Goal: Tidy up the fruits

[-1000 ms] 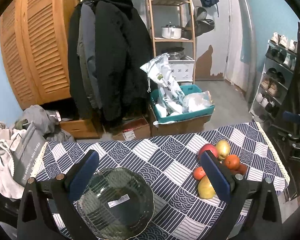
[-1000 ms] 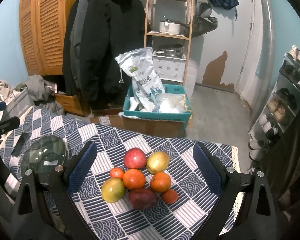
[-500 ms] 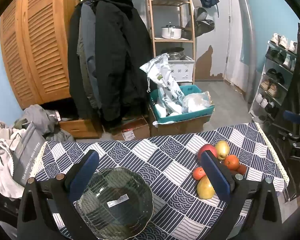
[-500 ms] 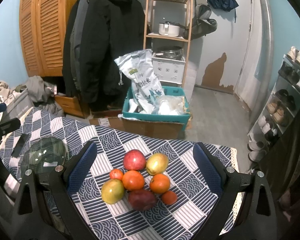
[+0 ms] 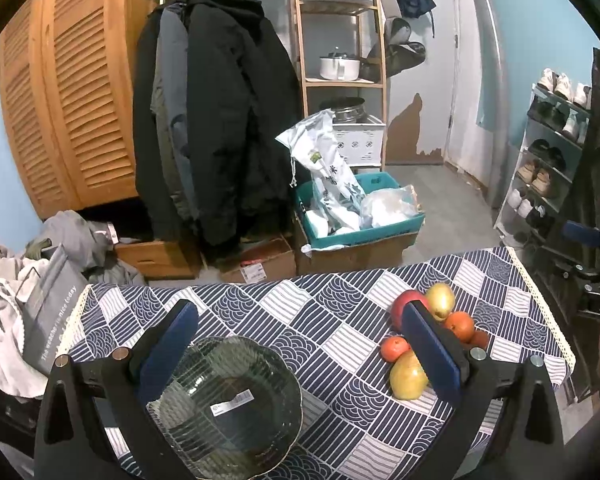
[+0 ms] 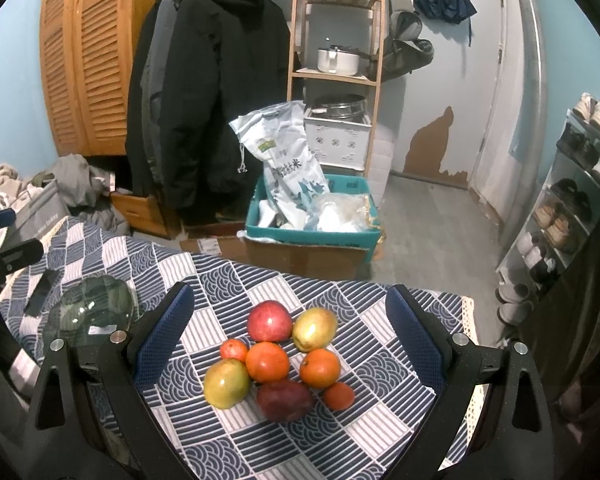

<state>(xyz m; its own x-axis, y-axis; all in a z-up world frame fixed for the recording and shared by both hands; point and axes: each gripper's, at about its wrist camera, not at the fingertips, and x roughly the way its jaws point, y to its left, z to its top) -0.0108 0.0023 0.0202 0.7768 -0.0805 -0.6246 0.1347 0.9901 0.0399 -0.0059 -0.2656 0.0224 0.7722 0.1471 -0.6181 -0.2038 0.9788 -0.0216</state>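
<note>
Patterned cloth: navy-and-white geometric tablecloth point(image 6: 384, 436) fills the lower half of both frames.
Bowl: ribbed clear glass bowl point(image 5: 228, 404), empty, lower centre of the left wrist view, between the left gripper point(image 5: 300, 348) fingers, which stand wide and hold nothing.
Fruit pile: cluster of red apples, yellow-green mangoes and oranges point(image 6: 278, 356), lower centre of the right wrist view, directly ahead of the right gripper point(image 6: 290, 332), also spread wide and empty.
Key relation: the right gripper is nearer the fruit; the bowl lies at the left frame edge.
</note>
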